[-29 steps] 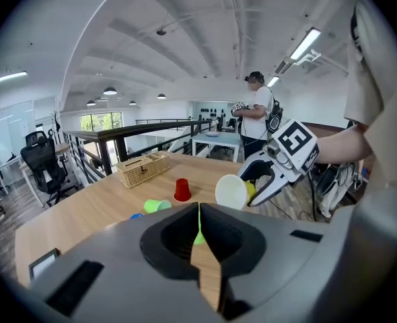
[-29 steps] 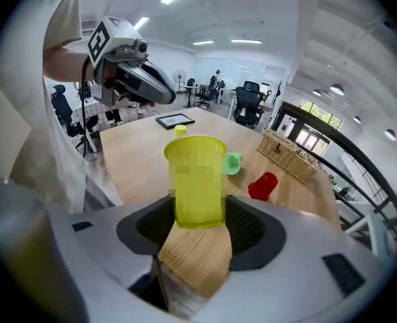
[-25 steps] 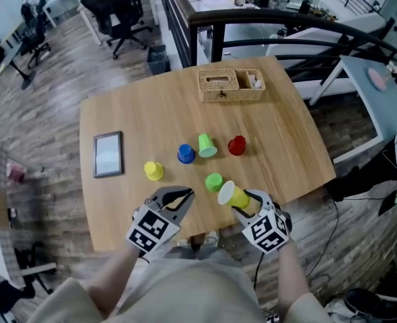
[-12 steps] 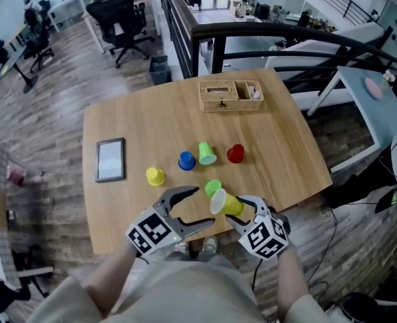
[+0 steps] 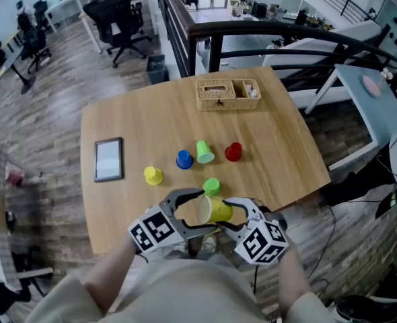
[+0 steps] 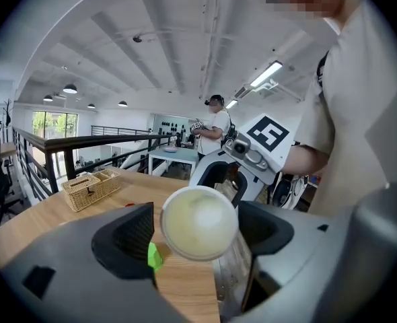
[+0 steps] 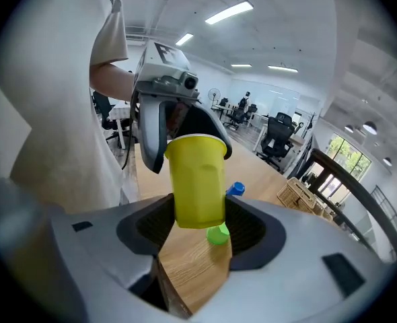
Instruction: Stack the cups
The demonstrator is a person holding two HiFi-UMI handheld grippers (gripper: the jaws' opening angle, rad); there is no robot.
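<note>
My right gripper is shut on a yellow cup and holds it on its side above the table's near edge, its mouth to the left. In the right gripper view the cup sits between the pads. My left gripper is open and its jaws have just been opening. The cup's white inside lies between its pads, not pressed. On the table stand, upside down, a small yellow cup, a blue cup, a light green cup, a red cup and a green cup.
A wicker basket sits at the table's far side and a tablet lies at the left. A dark railing runs behind the wooden table. A person stands in the background.
The left gripper opened from shut and rose a little. The right gripper lifted the yellow cup and carried it left, so its mouth now lies between the left jaws.
</note>
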